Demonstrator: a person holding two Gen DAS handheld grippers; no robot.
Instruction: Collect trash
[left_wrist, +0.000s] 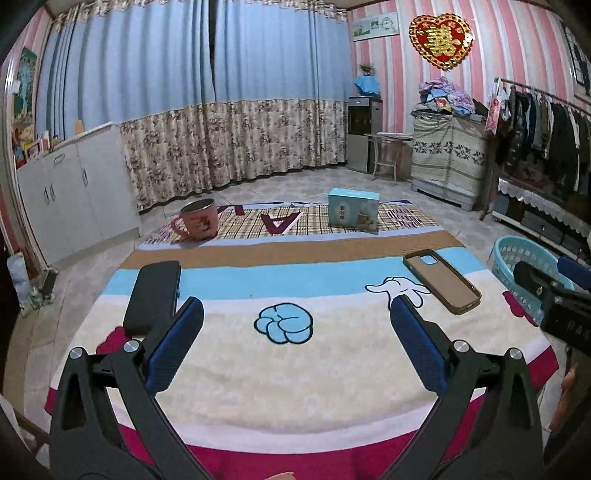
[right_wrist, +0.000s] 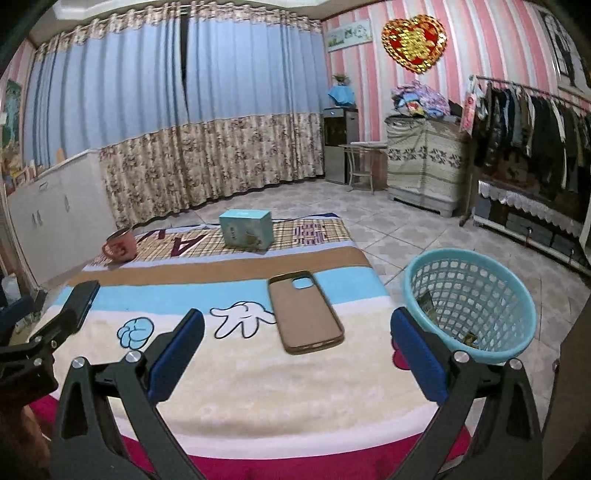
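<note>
A low surface covered by a cartoon-print blanket (left_wrist: 295, 387) with cream, blue and brown stripes fills both views. The left tool (left_wrist: 295, 314) hovers above the near part of the blanket, its two blue-padded fingers spread wide apart with nothing between them. The right tool (right_wrist: 295, 325) hovers likewise, fingers wide apart and empty. A brown phone case (right_wrist: 304, 314) lies flat on the blanket, inside facing up, between the right tool's fingers in its view and near the blanket's right edge. A black rectangular case (left_wrist: 152, 295) lies flat near the left edge, just beyond the left tool's left finger. At the far end, on a plaid mat, a pink mug (left_wrist: 197, 220) stands upright on the left and a light blue box (left_wrist: 353, 211) stands on the right, well apart from each other. Beside the surface's right edge, on the tiled floor, stands a light blue plastic mesh basket (right_wrist: 476, 291); a few small scraps of trash (right_wrist: 427, 303) rest inside it against its wall and bottom. Behind are blue and floral curtains and a pink striped wall.
</note>
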